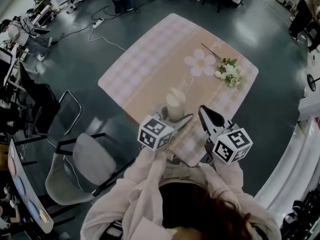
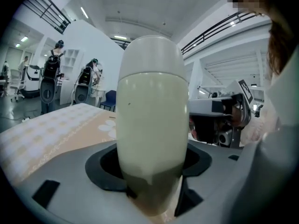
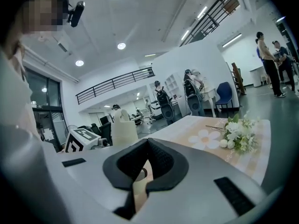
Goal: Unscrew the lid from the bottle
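My left gripper (image 1: 175, 118) pinches a tall cream-coloured bottle (image 1: 175, 104) low on its body. In the left gripper view its dark pads are spread wide and press on both sides of the bottle (image 2: 152, 125). The bottle stands upright, and its paler domed lid (image 2: 152, 55) sits on top, a seam showing where the two meet. From the head view the bottle is over the near edge of the square table under a pink-and-beige checked cloth (image 1: 150, 59); I cannot tell whether its base touches the cloth.

My right gripper (image 1: 204, 111) is just right of the bottle and apart from it. Its jaws are pressed together with nothing between them (image 3: 147, 143).

Farther across the cloth lie a flat white flower shape (image 1: 200, 64) and, beside it, a small bunch of white flowers with green leaves (image 1: 229, 73).
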A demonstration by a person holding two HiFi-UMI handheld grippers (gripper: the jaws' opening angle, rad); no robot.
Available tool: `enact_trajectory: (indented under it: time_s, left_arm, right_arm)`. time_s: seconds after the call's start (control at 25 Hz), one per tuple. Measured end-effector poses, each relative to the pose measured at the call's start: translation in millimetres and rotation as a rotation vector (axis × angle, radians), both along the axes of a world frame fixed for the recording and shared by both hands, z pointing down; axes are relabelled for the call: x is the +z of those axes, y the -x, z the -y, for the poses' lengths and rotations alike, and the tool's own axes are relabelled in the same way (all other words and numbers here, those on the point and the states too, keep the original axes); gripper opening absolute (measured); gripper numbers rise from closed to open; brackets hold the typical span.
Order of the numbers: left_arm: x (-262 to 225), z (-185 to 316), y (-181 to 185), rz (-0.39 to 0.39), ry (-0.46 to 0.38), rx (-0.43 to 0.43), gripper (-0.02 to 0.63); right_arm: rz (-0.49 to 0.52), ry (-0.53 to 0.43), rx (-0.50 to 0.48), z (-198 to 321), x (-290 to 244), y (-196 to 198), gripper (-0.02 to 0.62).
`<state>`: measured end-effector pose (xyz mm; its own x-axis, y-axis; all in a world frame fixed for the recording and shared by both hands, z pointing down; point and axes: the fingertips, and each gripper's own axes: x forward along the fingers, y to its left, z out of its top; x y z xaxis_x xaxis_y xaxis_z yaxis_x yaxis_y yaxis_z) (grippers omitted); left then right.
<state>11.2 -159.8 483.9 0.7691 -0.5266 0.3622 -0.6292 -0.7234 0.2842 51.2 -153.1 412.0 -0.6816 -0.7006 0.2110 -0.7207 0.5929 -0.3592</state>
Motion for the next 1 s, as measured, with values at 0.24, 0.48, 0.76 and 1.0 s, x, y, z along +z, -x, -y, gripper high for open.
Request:
enact_trajectory:
  time_s: [0.24, 0.48, 0.76, 1.0]
  left_arm:
    - [5, -16, -8, 0.037, 0.023, 0.053, 0.318]
    - [5, -30, -17, 0.058, 0.027, 0.114, 0.318]
    - [13, -41, -20, 0.11, 0.028, 0.173, 0.318]
    - [11, -43, -15, 0.12, 0.01, 0.209, 0.318]
  right_arm:
    - [0.059, -0.063, -0.106, -11, -19, 9, 0.064]
    - [0.079, -0.095, -0.218, -19, -33, 33, 0.323]
    - [0.039, -0.097, -0.271, -14, -33, 59, 0.33]
    - [-0.002, -0.13, -0.314, -14, -35, 72, 0.304]
